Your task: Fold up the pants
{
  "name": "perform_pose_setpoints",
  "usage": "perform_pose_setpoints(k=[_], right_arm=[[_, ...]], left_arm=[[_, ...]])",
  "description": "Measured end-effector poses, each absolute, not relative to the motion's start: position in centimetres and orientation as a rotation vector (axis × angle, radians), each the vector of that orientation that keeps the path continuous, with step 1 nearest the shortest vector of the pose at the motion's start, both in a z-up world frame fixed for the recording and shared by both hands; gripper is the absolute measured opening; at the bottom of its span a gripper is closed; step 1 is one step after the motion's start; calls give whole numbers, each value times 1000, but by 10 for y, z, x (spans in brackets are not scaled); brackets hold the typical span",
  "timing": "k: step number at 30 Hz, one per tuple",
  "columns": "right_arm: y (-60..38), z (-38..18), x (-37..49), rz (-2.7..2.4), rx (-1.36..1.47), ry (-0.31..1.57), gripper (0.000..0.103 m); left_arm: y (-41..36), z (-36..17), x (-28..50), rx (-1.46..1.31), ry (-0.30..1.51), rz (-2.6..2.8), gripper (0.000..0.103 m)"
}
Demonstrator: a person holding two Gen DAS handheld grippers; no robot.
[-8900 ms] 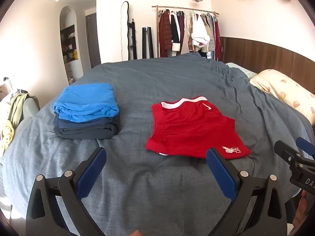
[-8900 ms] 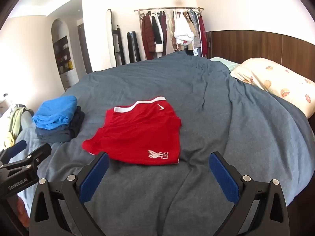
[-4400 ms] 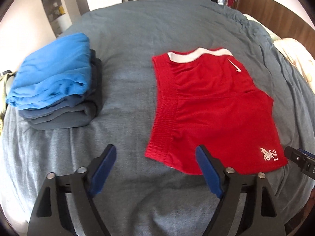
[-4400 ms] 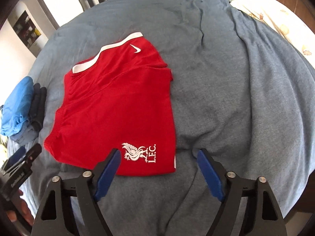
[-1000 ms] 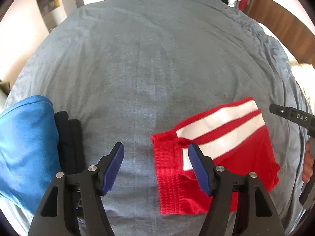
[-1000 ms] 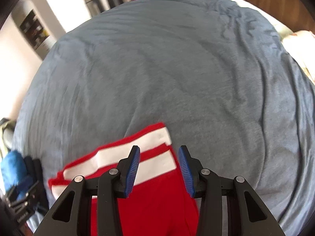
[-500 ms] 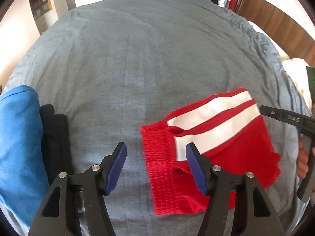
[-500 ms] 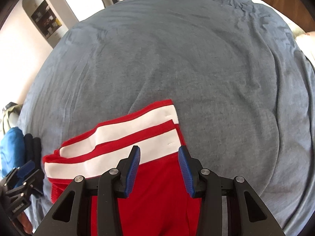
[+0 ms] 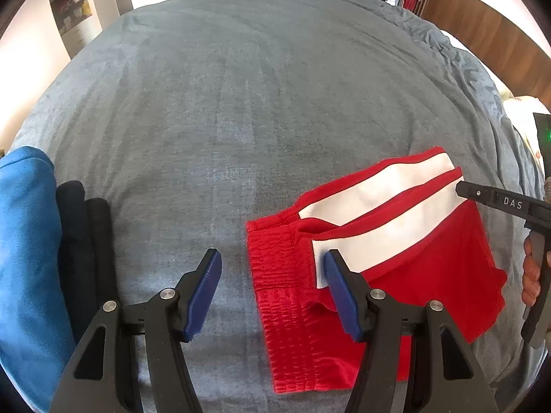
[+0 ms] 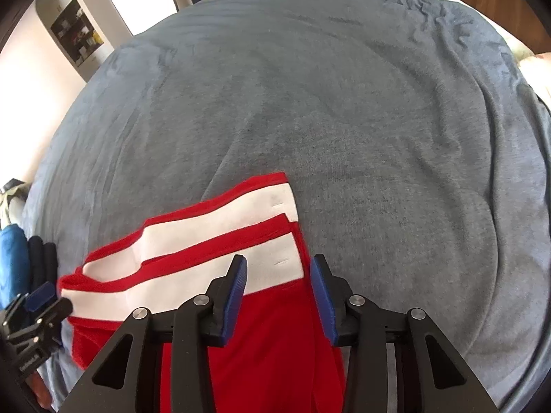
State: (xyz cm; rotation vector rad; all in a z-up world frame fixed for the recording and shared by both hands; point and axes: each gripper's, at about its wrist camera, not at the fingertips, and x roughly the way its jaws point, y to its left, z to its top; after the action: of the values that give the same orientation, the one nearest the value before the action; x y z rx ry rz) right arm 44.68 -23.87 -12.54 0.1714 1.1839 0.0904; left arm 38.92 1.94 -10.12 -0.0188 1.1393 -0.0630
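Now the shorts [image 9: 396, 241] lie folded on the bed [image 9: 258, 86] right of the stack [image 9: 31, 241], so I hold both grippers, left [image 9: 272, 292] and right [image 10: 278, 292], open and empty above them.

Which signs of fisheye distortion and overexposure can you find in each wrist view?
Left wrist view: the grey bedspread bulges like a dome inside black corners, and the wall at left is blown out white. Right wrist view: same bulge, bright wall at upper left; the red shorts stay sharp.
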Motion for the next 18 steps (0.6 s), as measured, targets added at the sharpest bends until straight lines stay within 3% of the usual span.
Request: perform_pose_setpoints(k=[3, 15, 18], right_arm=[[-239, -130, 449, 97, 166, 1191, 32], [-227, -117, 447, 134, 140, 1153, 32], [-226, -117, 447, 151, 156, 1158, 21]], left_arm=[[20, -105, 392, -34, 1150, -70, 60], [25, -109, 394, -126, 1161, -90, 48], [25, -108, 396, -145, 1157, -104, 41]])
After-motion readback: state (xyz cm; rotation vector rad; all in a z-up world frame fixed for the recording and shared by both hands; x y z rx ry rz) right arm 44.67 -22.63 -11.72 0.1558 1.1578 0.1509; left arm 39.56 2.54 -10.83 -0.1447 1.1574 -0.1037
